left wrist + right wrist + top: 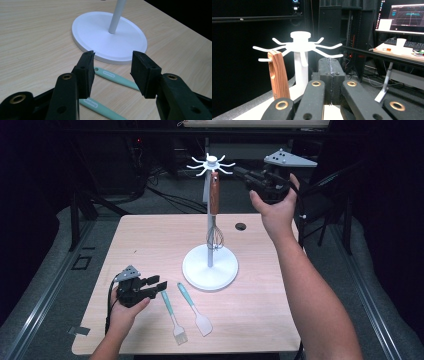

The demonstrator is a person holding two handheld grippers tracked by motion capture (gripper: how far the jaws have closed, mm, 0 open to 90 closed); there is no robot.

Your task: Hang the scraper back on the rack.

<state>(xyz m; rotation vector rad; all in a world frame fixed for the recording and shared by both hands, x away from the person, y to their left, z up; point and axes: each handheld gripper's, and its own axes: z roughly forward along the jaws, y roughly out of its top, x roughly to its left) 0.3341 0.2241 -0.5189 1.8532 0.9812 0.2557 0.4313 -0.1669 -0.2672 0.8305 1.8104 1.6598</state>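
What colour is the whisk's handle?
Brown striped wood; the whisk handle shows best in the right gripper view, hanging from the white rack.

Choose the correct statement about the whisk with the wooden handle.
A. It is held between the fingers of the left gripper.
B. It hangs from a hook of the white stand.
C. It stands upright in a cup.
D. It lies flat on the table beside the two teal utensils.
B: the whisk hangs by its wooden handle from a hook at the top of the white stand, its wire head pointing down beside the pole.
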